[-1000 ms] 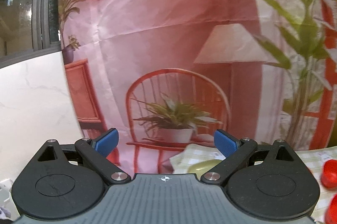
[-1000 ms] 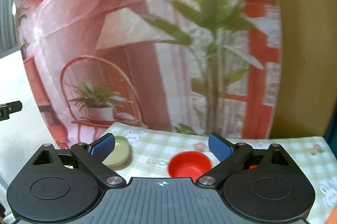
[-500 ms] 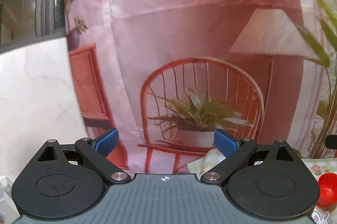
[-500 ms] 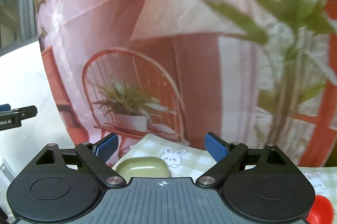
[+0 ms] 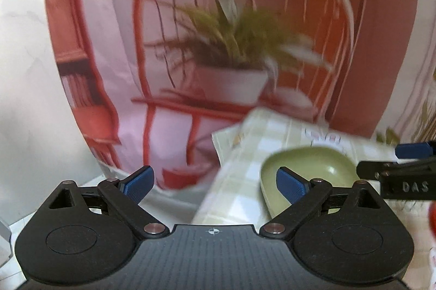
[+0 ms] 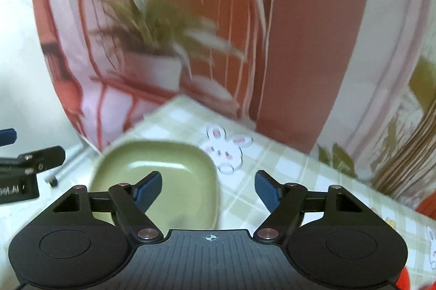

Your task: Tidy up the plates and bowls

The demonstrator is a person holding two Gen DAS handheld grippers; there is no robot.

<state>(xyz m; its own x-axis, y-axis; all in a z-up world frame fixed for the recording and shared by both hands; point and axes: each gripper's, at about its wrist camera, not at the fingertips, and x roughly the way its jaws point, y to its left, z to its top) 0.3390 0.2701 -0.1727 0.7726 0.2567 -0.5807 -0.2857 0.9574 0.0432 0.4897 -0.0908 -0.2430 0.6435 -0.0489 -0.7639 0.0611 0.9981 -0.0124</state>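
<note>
A pale green square dish point(image 6: 163, 162) sits near the left corner of the checked tablecloth point(image 6: 286, 170). My right gripper point(image 6: 208, 188) hangs just above it with its jaws closing. Its left finger point(image 6: 150, 186) is over the dish's hollow, and the dish's right rim lies between the fingers, which do not press on it. In the left wrist view the dish point(image 5: 313, 167) lies to the right of my left gripper point(image 5: 215, 181), which is open and empty, its right finger point(image 5: 291, 182) in front of the dish's left rim. Red bowls point(image 6: 427, 205) show at the right edge.
A printed backdrop point(image 5: 231, 45) with a chair and a plant hangs close behind the table. The cloth's left edge point(image 5: 218, 181) drops to a white surface. Each gripper shows in the other's view, the right gripper point(image 5: 403, 173) and the left gripper point(image 6: 27, 162).
Both grippers have come down and forward toward the table's left corner. The green dish now sits large under the right gripper, whose jaws have narrowed. The red bowl has slid off to the right.
</note>
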